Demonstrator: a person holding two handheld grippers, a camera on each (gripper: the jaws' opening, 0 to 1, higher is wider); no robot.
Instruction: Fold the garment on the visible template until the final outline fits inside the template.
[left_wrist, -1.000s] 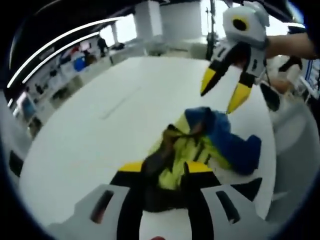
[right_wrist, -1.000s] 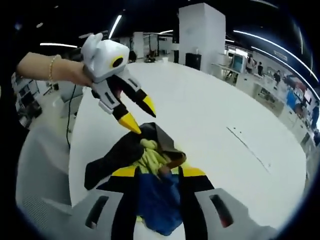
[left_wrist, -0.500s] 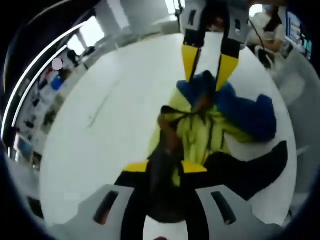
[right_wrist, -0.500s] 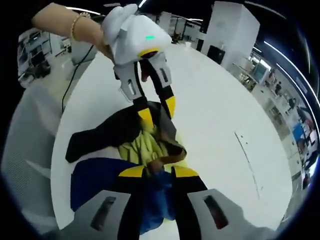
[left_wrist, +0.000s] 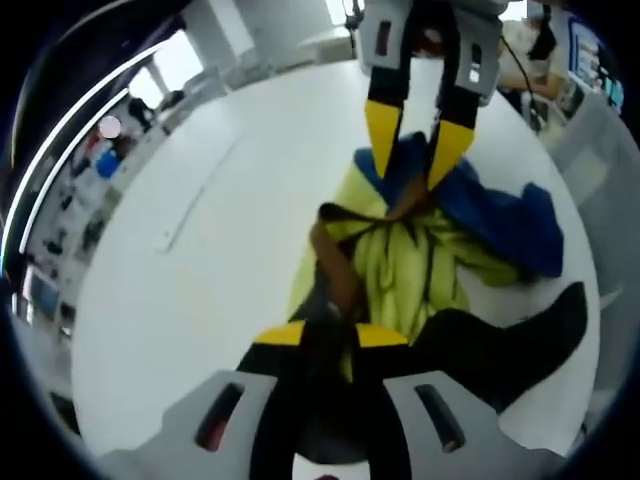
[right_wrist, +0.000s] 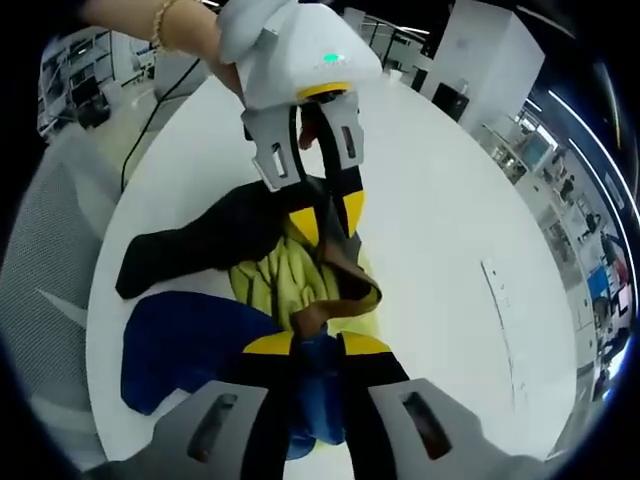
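Note:
A crumpled garment (left_wrist: 400, 260) in yellow-green, blue and black, with a brown collar, lies bunched on the white table (left_wrist: 200, 300). My left gripper (left_wrist: 332, 337) is shut on dark fabric at the collar end. In the right gripper view the left gripper (right_wrist: 328, 220) comes down from the top onto the black part of the garment (right_wrist: 270, 285). My right gripper (right_wrist: 317, 345) is shut on the blue part. In the left gripper view the right gripper (left_wrist: 410, 180) reaches in from the top, its yellow fingertips (left_wrist: 383, 140) pinching blue cloth. A black sleeve (left_wrist: 520, 330) trails off to one side.
A faint thin line (left_wrist: 200, 200) is marked on the table beside the garment, also the line (right_wrist: 500, 310). A grey mesh chair (right_wrist: 50, 260) stands by the table edge. A hand with a bracelet (right_wrist: 175, 20) holds the left gripper. Shelves and desks sit far behind.
The right gripper came down from above the table onto the blue cloth and its jaws narrowed on it. The left gripper's jaws closed tighter on the dark fabric. Both cameras moved nearer the garment.

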